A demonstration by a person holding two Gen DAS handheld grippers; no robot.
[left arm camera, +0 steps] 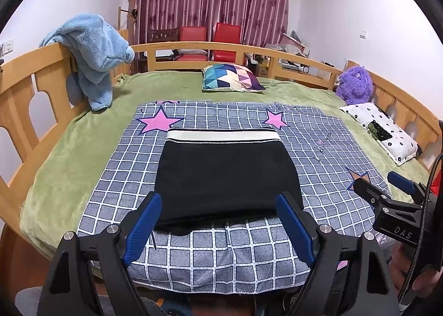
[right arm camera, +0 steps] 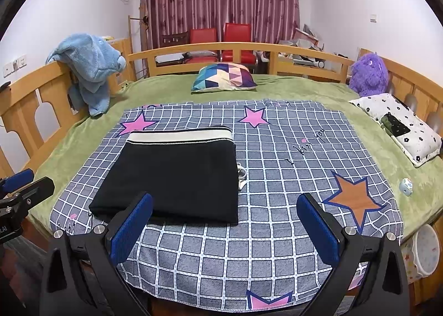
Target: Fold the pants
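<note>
— So, where are the pants (left arm camera: 225, 175) right now?

— Folded into a flat black rectangle on the checked sheet (left arm camera: 221, 255), the white waistband (left arm camera: 223, 134) along the far edge. They lie straight ahead of my left gripper (left arm camera: 220, 224), whose blue pads (left arm camera: 144, 226) are spread wide on either side of the near edge, not pinching the cloth.

— And your right gripper (right arm camera: 225, 227)?

— Spread wide too, holding nothing. From its own view, the pants sit to the left of centre, the left pad in front of their near edge, and a white drawstring (right arm camera: 241, 176) pokes out at their right side.

— What else is on the bed?

— A geometric cushion (left arm camera: 231, 78) at the far side of the green blanket (left arm camera: 83, 133), a purple plush toy (left arm camera: 355, 85) in the right corner, a flowered pillow (left arm camera: 383, 132) near it, and a blue towel (left arm camera: 95, 50) draped over the wooden rail (left arm camera: 27, 75) on the left.
</note>
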